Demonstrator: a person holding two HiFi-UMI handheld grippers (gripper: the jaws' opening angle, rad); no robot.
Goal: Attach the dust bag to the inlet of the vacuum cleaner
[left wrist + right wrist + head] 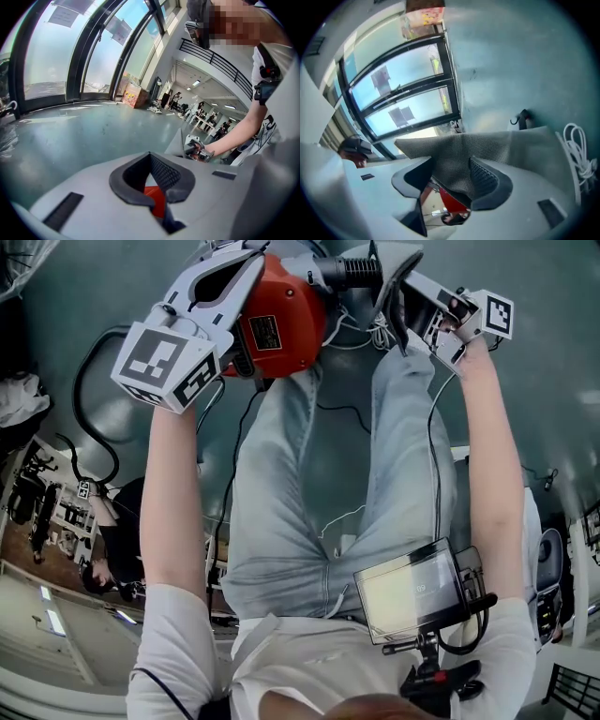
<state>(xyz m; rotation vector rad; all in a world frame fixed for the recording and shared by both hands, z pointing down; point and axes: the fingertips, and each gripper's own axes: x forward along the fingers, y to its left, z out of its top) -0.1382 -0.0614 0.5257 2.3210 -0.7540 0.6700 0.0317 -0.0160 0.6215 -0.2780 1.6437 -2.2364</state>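
Dust bag [454,150] stretches crosswise between spread right fingers [492,183], end by inlet [352,270]; left fingers [126,183] clench vacuum cleaner [281,324].

Your left gripper [246,261] sits on the red vacuum cleaner [281,329], at the far end of your jeans [281,502]. Your right gripper [412,287] meets the grey dust bag [392,266] (draped just beside the black ribbed inlet [352,271]).

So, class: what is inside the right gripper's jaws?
Grey mesh fabric of the dust bag lies between the right gripper's open jaws, not pinched. Beneath it a patch of the red vacuum cleaner shows; the fabric covers whatever else lies behind.
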